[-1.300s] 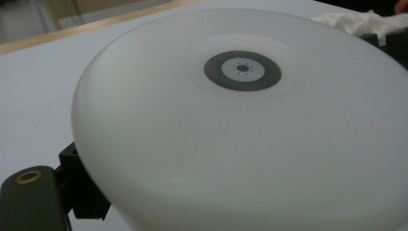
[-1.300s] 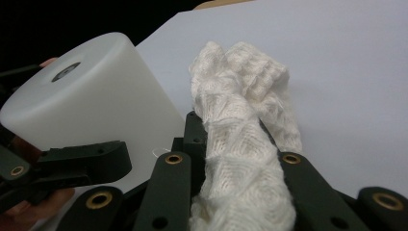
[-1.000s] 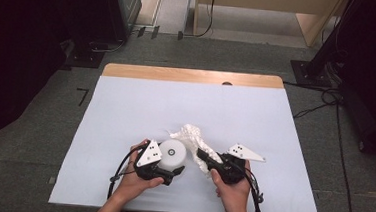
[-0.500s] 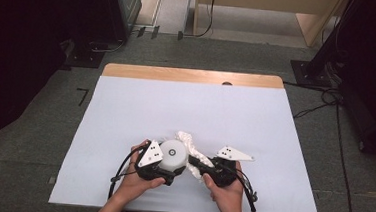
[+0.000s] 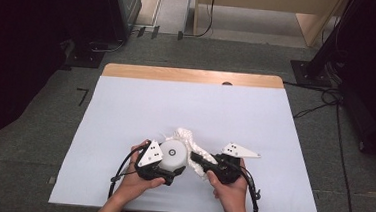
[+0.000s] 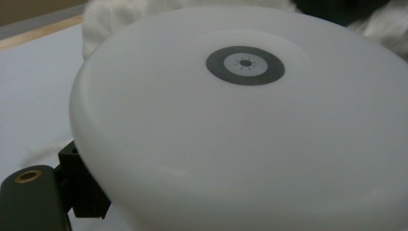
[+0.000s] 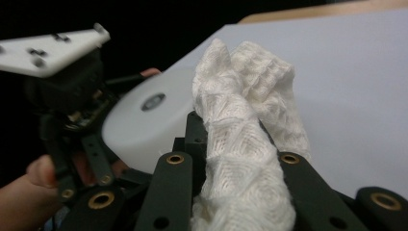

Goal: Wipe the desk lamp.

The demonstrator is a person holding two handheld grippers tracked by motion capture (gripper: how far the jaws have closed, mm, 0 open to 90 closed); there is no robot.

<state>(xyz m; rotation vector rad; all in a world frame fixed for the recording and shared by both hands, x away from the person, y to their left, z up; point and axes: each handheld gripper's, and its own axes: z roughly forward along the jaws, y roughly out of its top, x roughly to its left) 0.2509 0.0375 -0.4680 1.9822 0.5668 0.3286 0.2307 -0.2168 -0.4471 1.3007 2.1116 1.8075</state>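
Observation:
A white round disc [image 5: 173, 152] with a grey ring mark [image 6: 245, 64] is held at the table's front middle. My left gripper [image 5: 171, 171] is shut on its near rim, and one black jaw shows under the disc [image 6: 240, 144]. My right gripper [image 5: 198, 160] is shut on a white knitted cloth [image 5: 191, 139]. The cloth [image 7: 240, 144] stands up between my right gripper's [image 7: 231, 168] jaws. Its free end lies against the right side of the disc [image 7: 144, 120]. The left gripper [image 7: 72, 120] and a hand show behind the disc.
A white sheet [image 5: 176, 105] covers the table, with a wooden strip [image 5: 193, 76] along the far edge. Dark equipment and cables [image 5: 327, 95] stand on the floor beyond and to the right.
The right gripper with the cloth has edged slightly left against the disc. The left hand and the disc have stayed where they were.

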